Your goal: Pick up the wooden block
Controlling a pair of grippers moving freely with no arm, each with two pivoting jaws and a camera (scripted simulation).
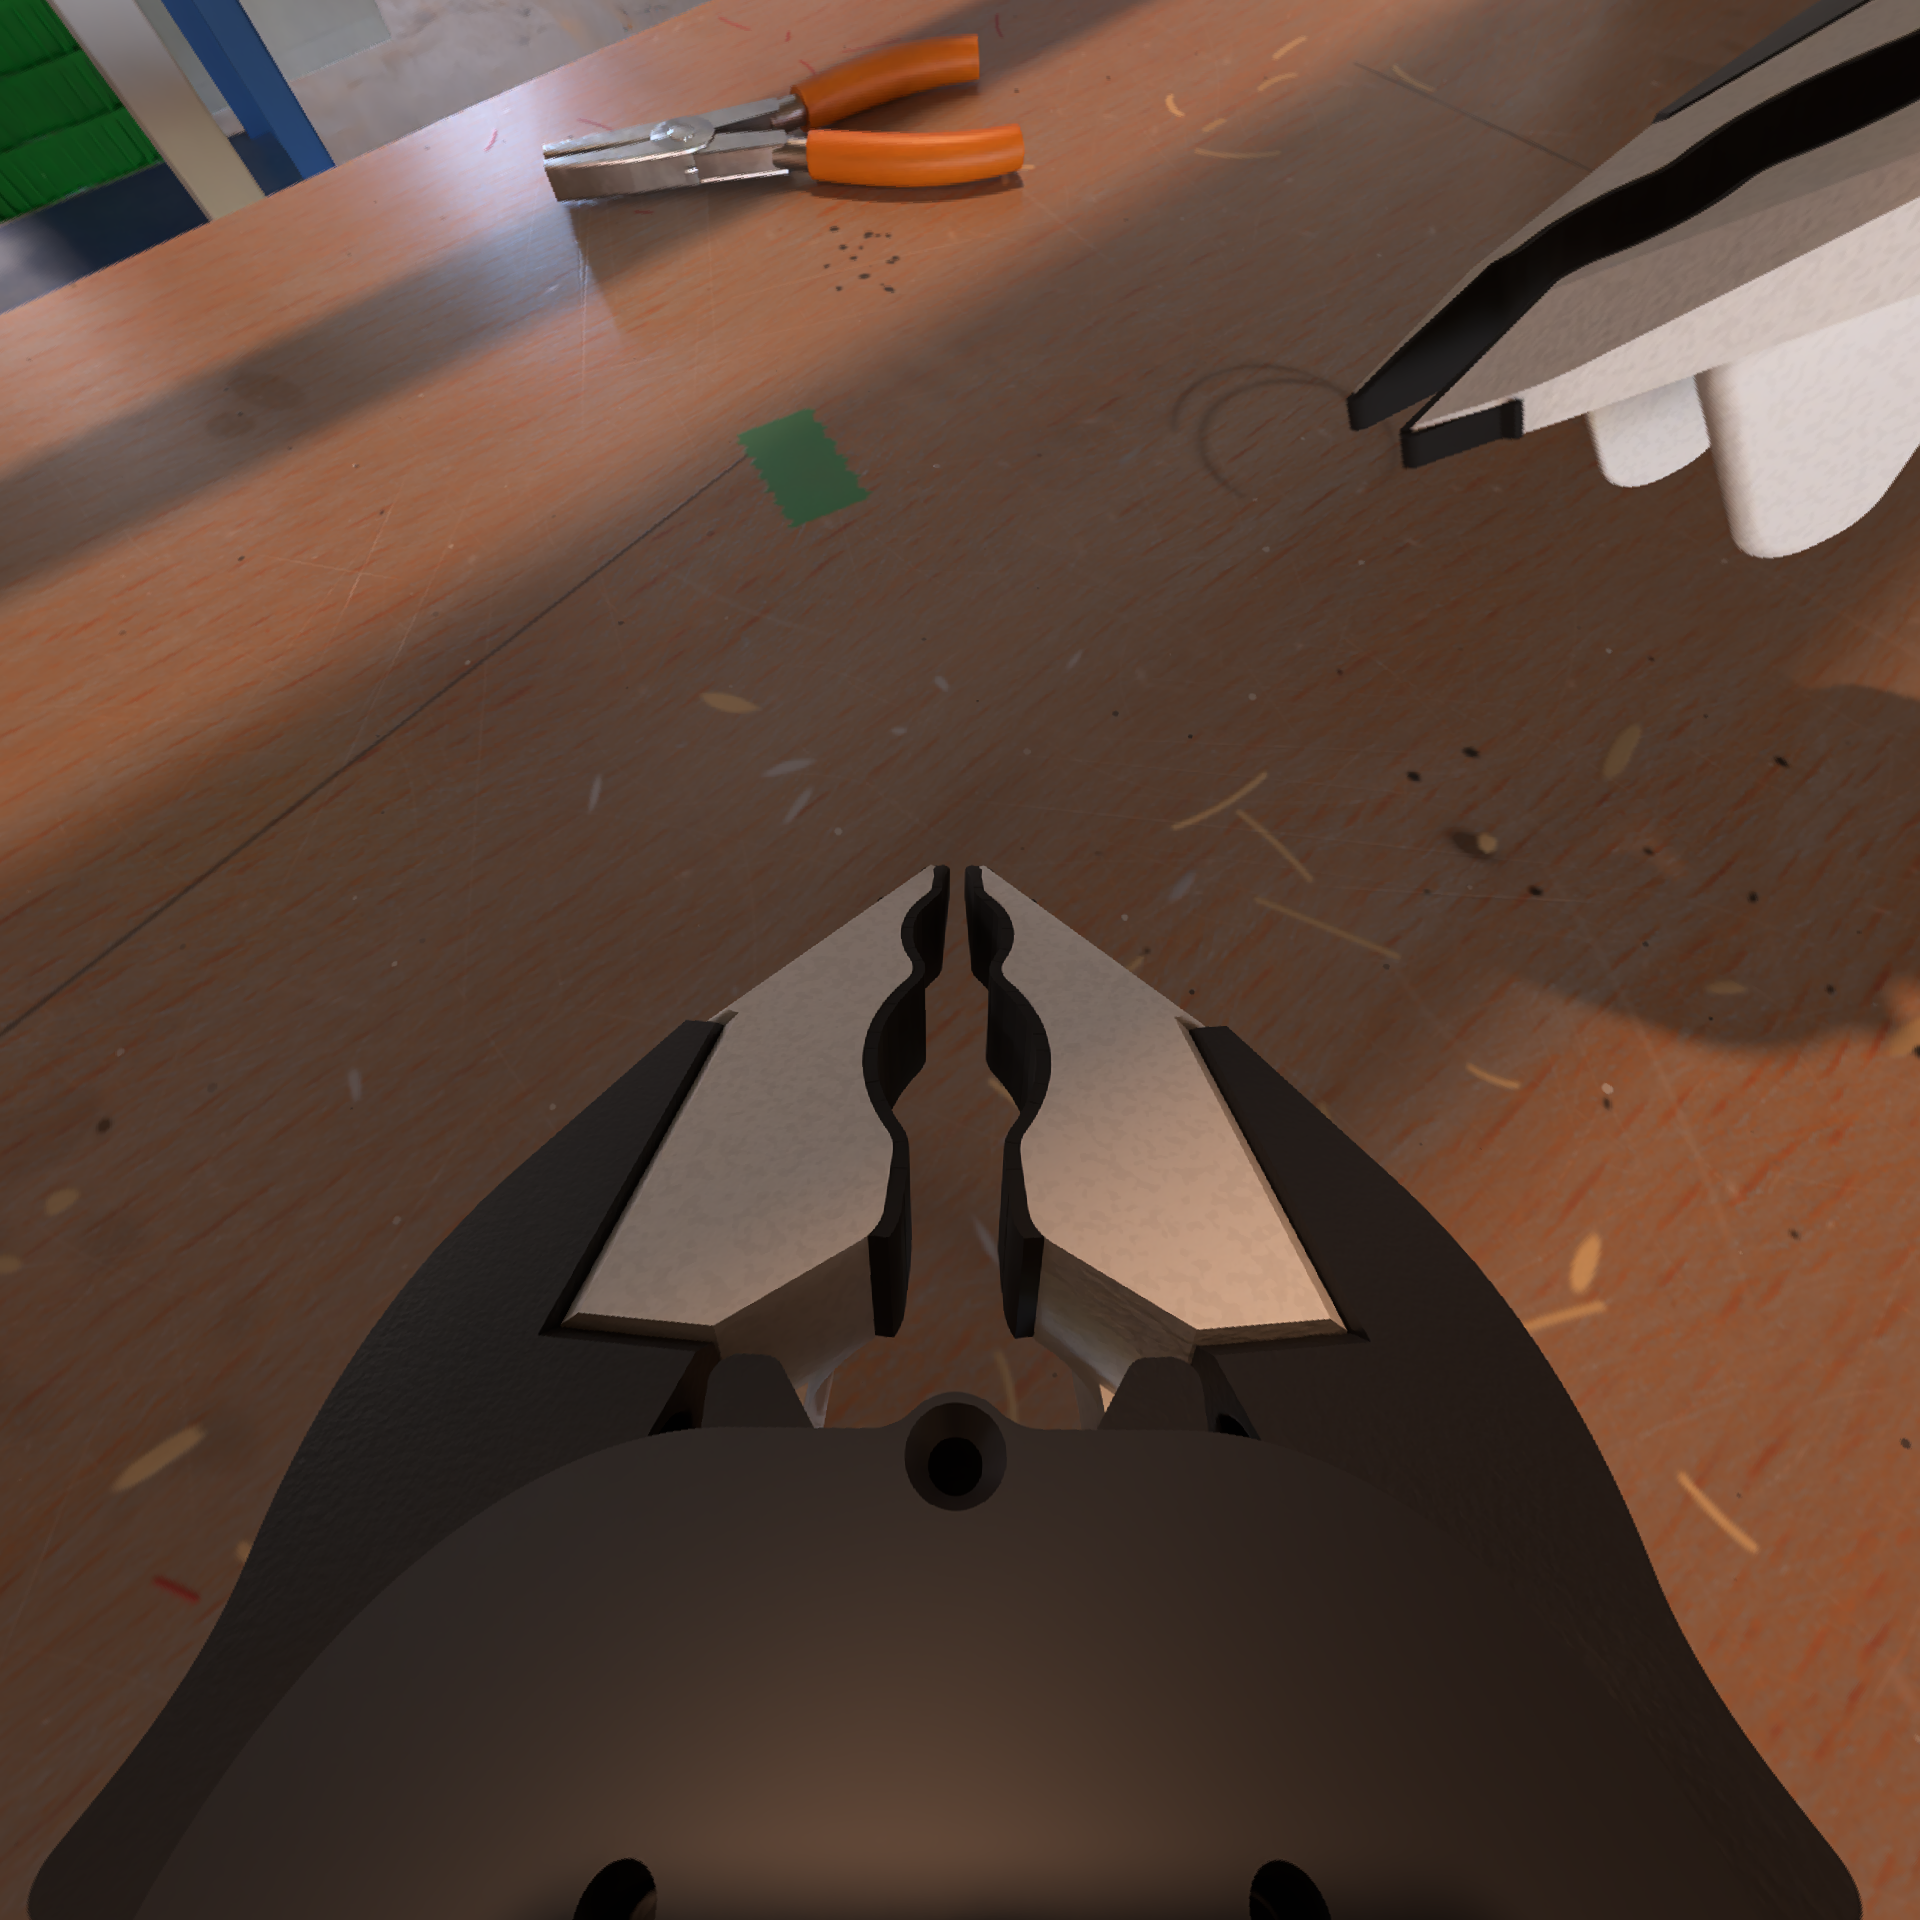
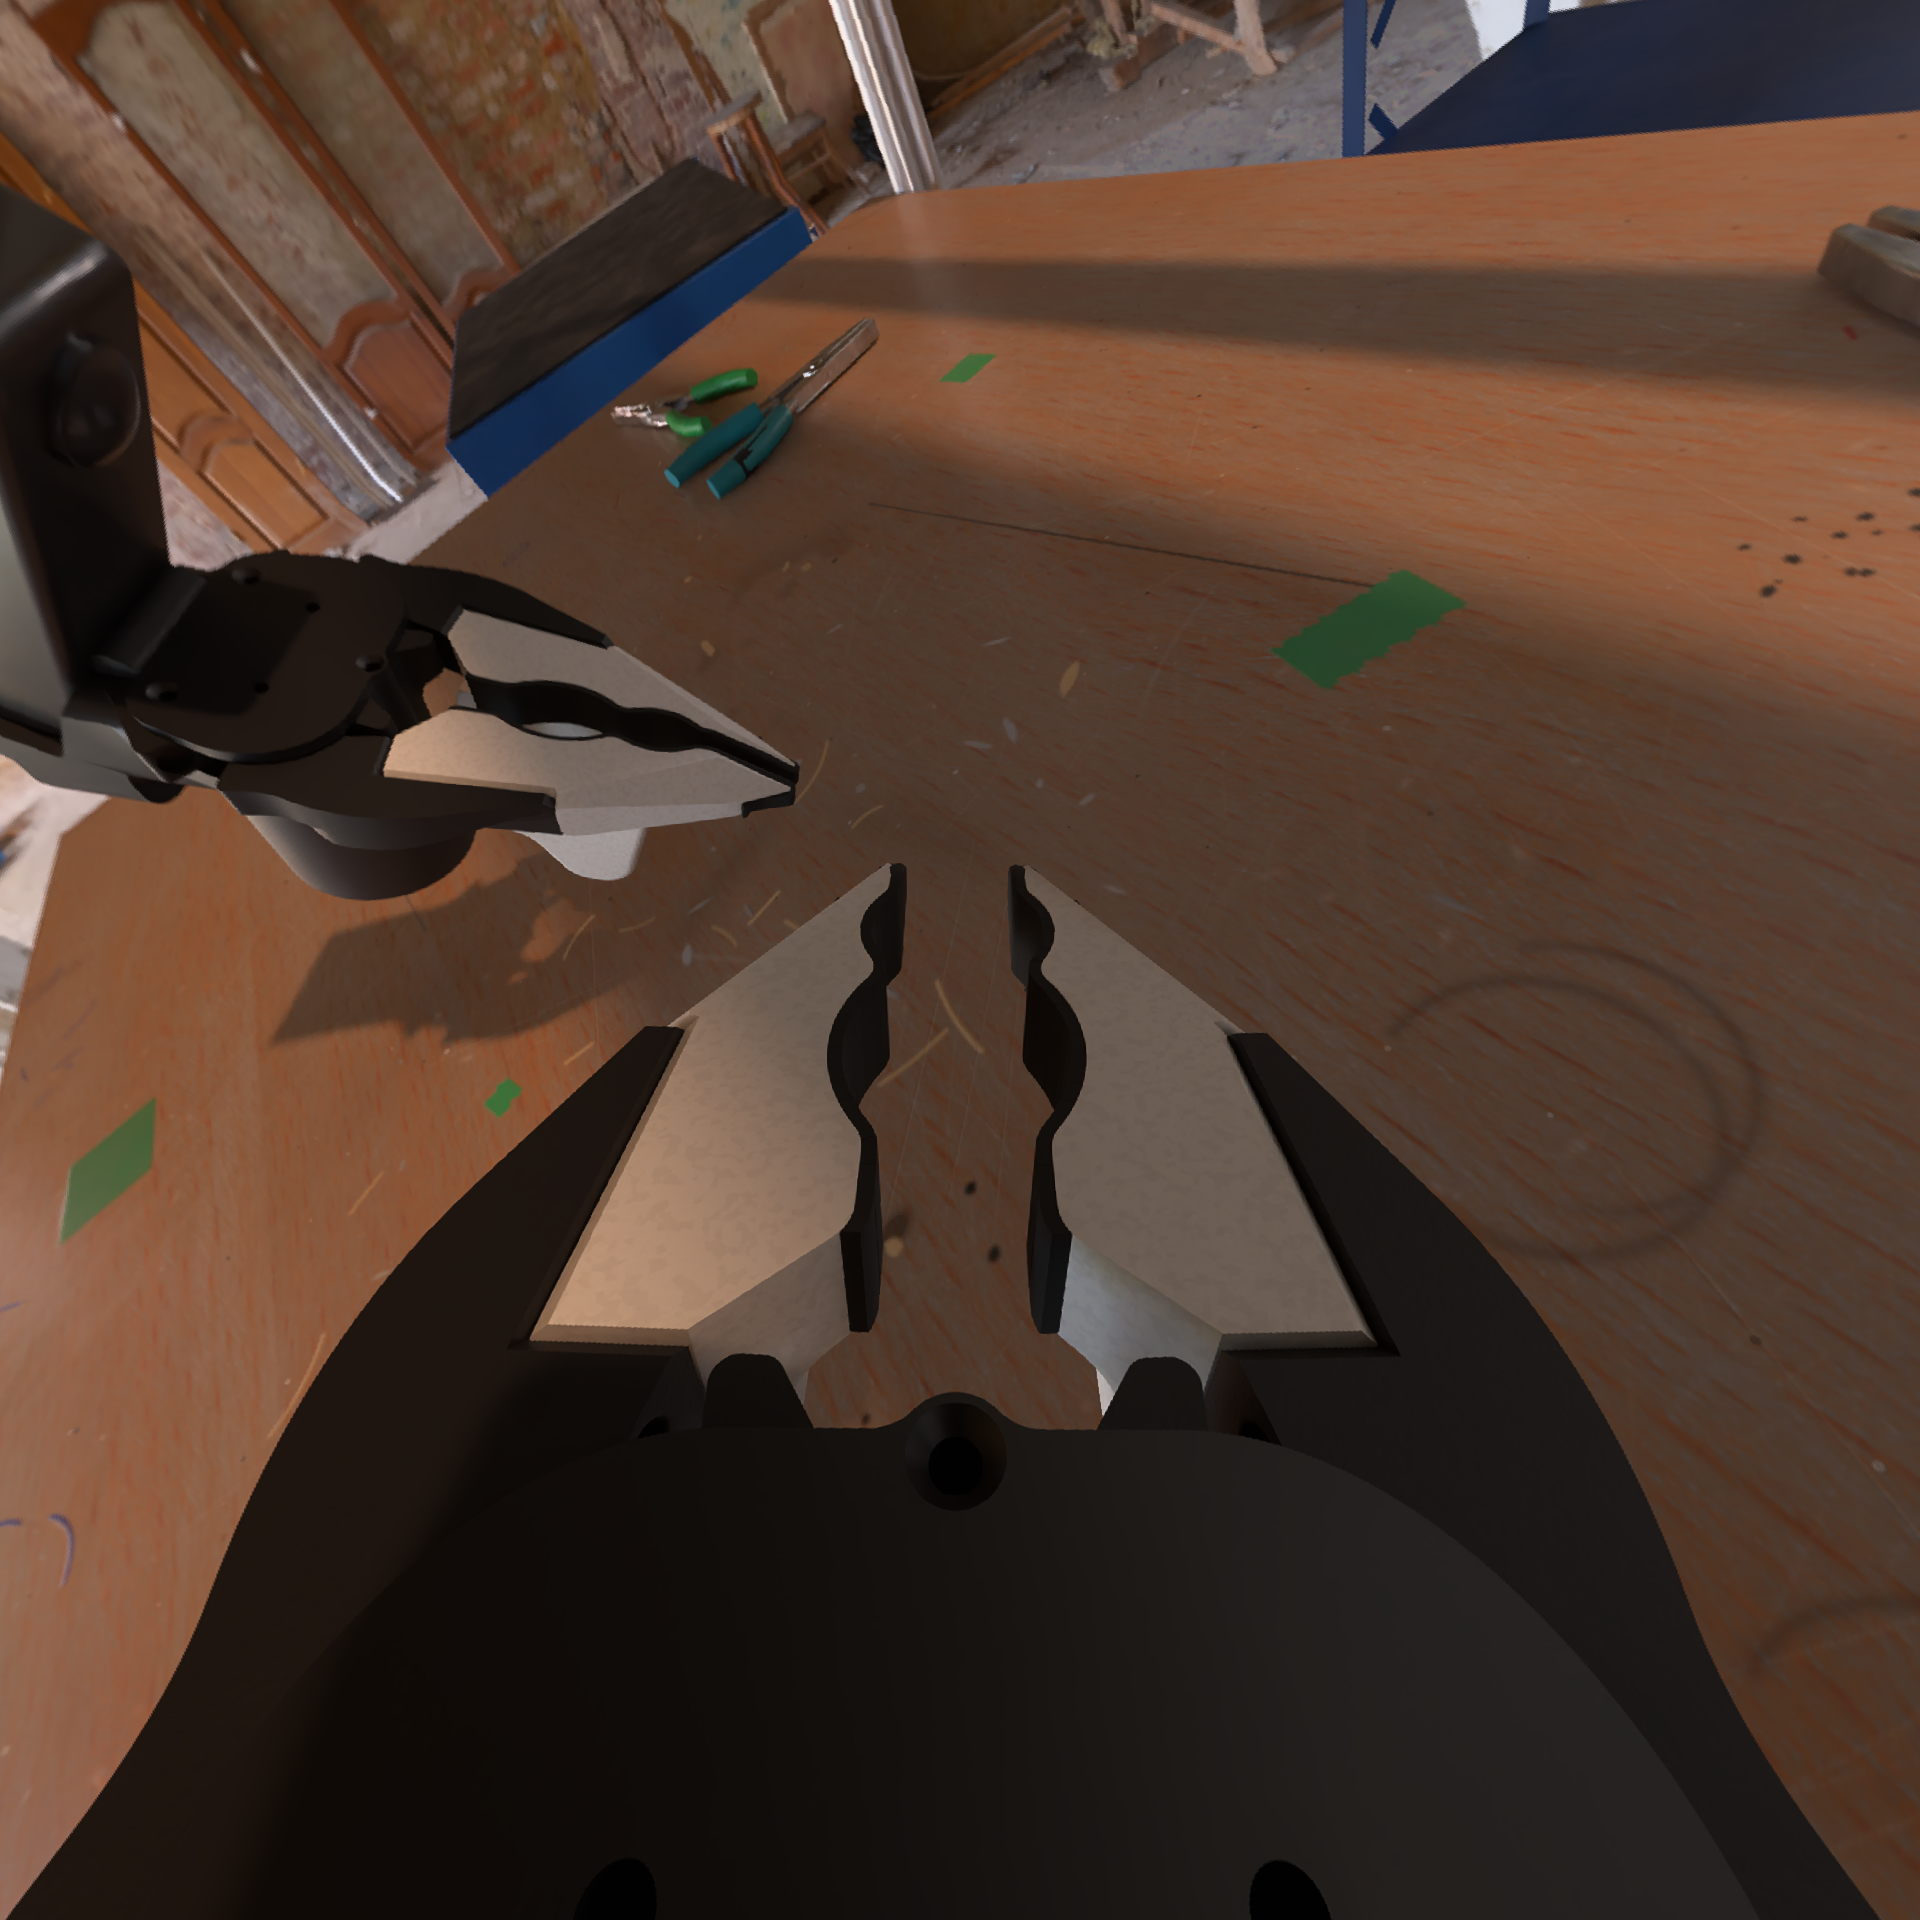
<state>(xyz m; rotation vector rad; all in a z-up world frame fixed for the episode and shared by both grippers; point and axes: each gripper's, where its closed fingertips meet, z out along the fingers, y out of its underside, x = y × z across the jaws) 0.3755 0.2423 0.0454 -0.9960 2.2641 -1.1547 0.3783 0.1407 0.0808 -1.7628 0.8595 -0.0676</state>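
Observation:
A pale wooden piece (image 2: 1875,272), which may be the wooden block, lies at the far right edge of the table in the right wrist view, partly cut off by the frame. It does not show in the left wrist view. My left gripper (image 1: 956,875) hovers over the table, its jaws nearly touching, with nothing between them. It also shows in the right wrist view (image 2: 792,787), at the left. My right gripper (image 2: 956,875) is slightly open and empty above the table. It also shows in the left wrist view (image 1: 1382,434), at the upper right. Both grippers are far from the wooden piece.
Orange-handled pliers (image 1: 790,125) lie at the far side of the wooden table (image 1: 416,727). Green-handled pliers (image 2: 698,401) and teal-handled pliers (image 2: 764,428) lie near the far left edge. Green tape patches (image 2: 1366,627) are stuck on the tabletop. A blue-edged dark board (image 2: 623,312) stands beyond the table.

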